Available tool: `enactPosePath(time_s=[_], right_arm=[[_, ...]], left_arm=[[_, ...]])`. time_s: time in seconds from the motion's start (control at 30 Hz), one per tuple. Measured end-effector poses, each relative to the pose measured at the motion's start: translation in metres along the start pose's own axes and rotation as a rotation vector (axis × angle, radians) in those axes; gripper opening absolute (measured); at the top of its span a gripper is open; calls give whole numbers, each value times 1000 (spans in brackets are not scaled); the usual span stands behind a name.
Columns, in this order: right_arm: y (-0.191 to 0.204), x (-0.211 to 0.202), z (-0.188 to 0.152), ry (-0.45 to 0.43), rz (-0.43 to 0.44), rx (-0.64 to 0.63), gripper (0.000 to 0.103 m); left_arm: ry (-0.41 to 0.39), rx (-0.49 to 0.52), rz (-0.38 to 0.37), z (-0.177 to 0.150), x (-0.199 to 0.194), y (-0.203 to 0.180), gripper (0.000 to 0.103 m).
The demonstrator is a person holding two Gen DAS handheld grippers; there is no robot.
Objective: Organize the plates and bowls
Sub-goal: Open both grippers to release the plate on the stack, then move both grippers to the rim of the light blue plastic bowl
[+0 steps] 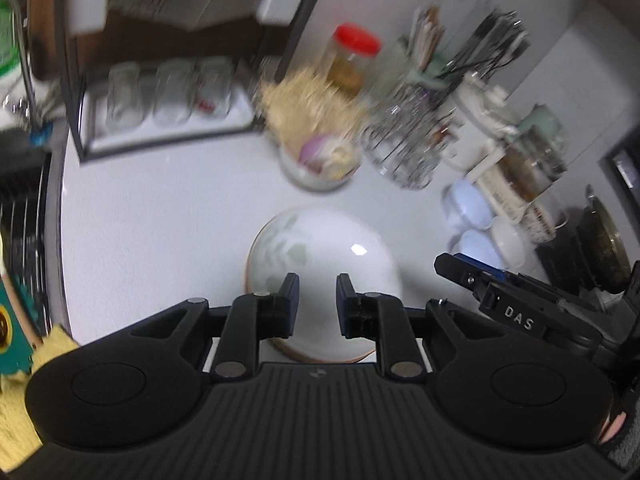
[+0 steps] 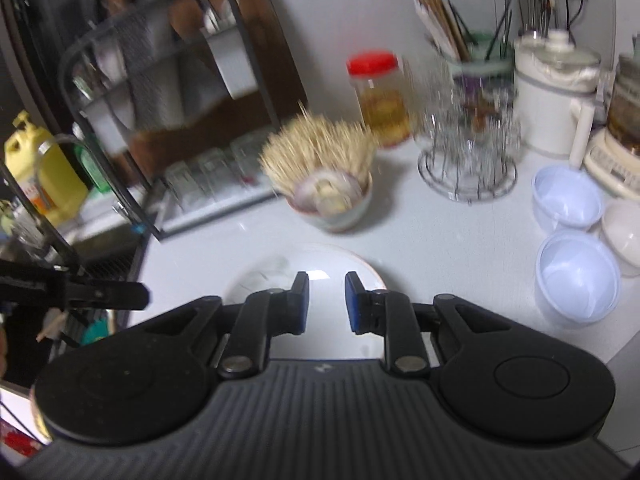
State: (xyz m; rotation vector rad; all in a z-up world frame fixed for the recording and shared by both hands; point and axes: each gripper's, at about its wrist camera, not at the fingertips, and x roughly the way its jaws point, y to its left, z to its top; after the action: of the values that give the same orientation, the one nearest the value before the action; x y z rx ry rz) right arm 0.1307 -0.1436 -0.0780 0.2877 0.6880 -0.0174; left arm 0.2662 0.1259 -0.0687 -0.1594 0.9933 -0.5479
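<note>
A: Left wrist view. The left gripper [image 1: 318,306] points steeply down over a white plate [image 1: 320,248] with a faint leaf pattern, lying flat on the white desk [image 1: 160,216]. Its jaws stand a narrow gap apart, with nothing between them. The right gripper [image 1: 472,276] enters from the right edge, marked "DAS". Only this view shows the yellow cloth [image 1: 24,392] at lower left.

B: Right wrist view. The right gripper [image 2: 327,304] is likewise tilted down over the same plate [image 2: 260,276]; jaws slightly apart, empty, clear of the plate. The left gripper [image 2: 120,294] appears as a dark bar at the left edge.

A: What does this view alone show?

B: A yellow bottle [image 2: 44,168] at far left, and the open insides of two pale blue bowls [image 2: 576,276] beside a white bowl [image 2: 624,236] on the right.

A: Shared by both views?

B: A cup of toothpicks [image 2: 328,168], a red-lidded jar [image 2: 380,100], a wire glass holder [image 2: 468,168] and a black dish rack [image 2: 160,120], all blurred.
</note>
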Motion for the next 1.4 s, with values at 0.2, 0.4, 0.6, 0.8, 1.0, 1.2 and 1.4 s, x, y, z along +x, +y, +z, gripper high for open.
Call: enactPosePath(time_s=[0.2, 0.4, 0.6, 0.8, 1.0, 1.2, 1.4], right_arm=[[20, -53, 10, -107, 12, 5, 22], [36, -90, 3, -167, -18, -7, 22], [44, -102, -8, -184, -28, 3, 23], [45, -107, -15, -198, -35, 14, 23], [26, -103, -11, -204, -36, 34, 23], [-20, -99, 3, -206, -75, 45, 23], [-81, -95, 13, -176, -122, 68, 23]], left_arm=[[-83, 62, -13, -4, -39, -26, 21], [-136, 111, -21, -17, -62, -39, 22], [-153, 120, -34, -26, -69, -40, 22], [-155, 128, -29, -29, -72, -42, 22], [-152, 135, -35, -23, -56, -60, 21], [-130, 128, -40, -13, -19, -96, 21], [-90, 118, -53, 0, 33, -140, 22]])
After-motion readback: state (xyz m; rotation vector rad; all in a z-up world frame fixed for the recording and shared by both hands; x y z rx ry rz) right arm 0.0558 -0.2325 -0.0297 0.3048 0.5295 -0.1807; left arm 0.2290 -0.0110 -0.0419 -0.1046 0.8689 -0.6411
